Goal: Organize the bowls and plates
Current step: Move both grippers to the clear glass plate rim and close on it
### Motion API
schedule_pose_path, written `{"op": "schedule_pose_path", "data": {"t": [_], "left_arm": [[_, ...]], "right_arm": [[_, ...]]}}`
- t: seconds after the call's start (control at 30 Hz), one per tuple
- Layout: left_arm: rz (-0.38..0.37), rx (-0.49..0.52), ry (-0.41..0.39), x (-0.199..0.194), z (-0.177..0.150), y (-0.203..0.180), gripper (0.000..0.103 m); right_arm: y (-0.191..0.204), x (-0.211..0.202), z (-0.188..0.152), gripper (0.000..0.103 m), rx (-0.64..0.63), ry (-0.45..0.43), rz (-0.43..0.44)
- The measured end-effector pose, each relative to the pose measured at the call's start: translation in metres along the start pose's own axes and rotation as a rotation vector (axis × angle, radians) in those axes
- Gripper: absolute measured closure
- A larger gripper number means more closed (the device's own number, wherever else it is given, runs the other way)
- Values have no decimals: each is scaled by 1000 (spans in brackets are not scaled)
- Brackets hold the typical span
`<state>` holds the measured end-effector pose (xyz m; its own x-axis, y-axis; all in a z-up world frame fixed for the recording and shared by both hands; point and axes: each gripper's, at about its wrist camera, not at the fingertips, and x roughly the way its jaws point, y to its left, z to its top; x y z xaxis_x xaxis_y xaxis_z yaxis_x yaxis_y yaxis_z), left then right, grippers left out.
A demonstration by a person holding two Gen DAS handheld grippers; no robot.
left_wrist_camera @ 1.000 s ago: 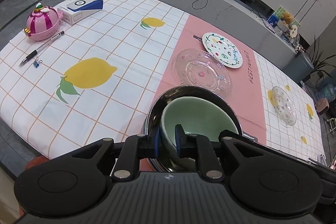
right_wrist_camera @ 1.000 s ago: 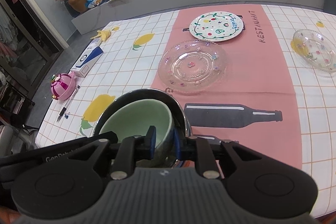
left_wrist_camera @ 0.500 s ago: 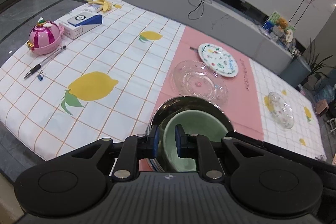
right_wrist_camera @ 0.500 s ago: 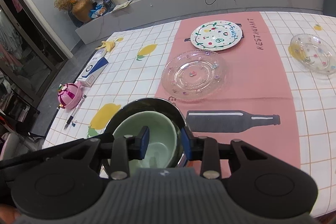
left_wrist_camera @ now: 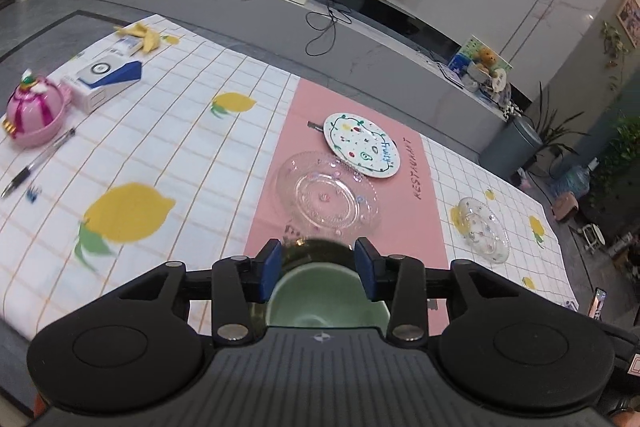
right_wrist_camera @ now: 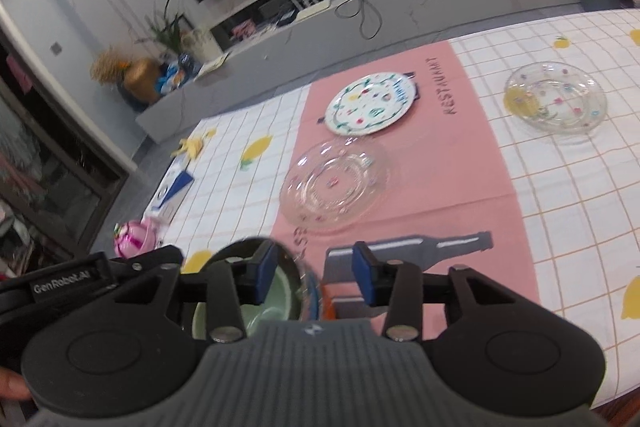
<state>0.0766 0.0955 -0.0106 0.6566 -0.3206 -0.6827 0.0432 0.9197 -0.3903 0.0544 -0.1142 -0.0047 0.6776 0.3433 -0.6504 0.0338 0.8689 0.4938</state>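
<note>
We've just let go: both tools, left (left_wrist_camera: 316,269) and right (right_wrist_camera: 312,275), are opening, pads off the rims. The green bowl (left_wrist_camera: 326,297) sits nested in the steel bowl (left_wrist_camera: 316,247) just under them on the bench (left_wrist_camera: 180,147), pale and glossy. Nesting looks done; plates ahead remain.

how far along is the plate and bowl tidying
Done: the green bowl sits nested in the metal bowl. In hand: nothing; the left gripper and right gripper are both opening, nothing pinched. Left: the large glass plate, painted plate and small glass dish lie separate.
</note>
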Motion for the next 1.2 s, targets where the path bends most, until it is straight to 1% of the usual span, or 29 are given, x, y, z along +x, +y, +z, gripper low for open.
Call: {"op": "schedule_pose_path", "data": {"t": [0.17, 0.23, 0.4, 0.53, 0.63, 0.7, 0.93, 1.13, 1.2], "left_arm": [[-31, 31, 46, 18, 23, 6, 58], [-40, 49, 62, 27, 33, 9, 58], [-41, 134, 92, 54, 52, 12, 58], [-52, 158, 142, 84, 63, 21, 58], [-63, 152, 180, 107, 68, 30, 58], [-76, 151, 190, 120, 71, 35, 58], [-73, 161, 194, 161, 74, 52, 58], [-93, 135, 200, 182, 68, 62, 58], [-100, 142, 206, 186, 67, 61, 58]], "right_arm": [[-16, 9, 12, 53, 48, -9, -18], [-21, 17, 17, 53, 68, -3, -21], [-29, 45, 30, 51, 76, 35, -60], [-33, 74, 38, 50, 54, 82, -95], [-34, 96, 43, 50, 33, 112, -114], [-35, 107, 45, 50, 22, 124, -126], [-36, 147, 55, 50, -13, 159, -148], [-36, 167, 58, 50, -31, 169, -162], [-36, 172, 58, 51, -33, 169, -164]]}}
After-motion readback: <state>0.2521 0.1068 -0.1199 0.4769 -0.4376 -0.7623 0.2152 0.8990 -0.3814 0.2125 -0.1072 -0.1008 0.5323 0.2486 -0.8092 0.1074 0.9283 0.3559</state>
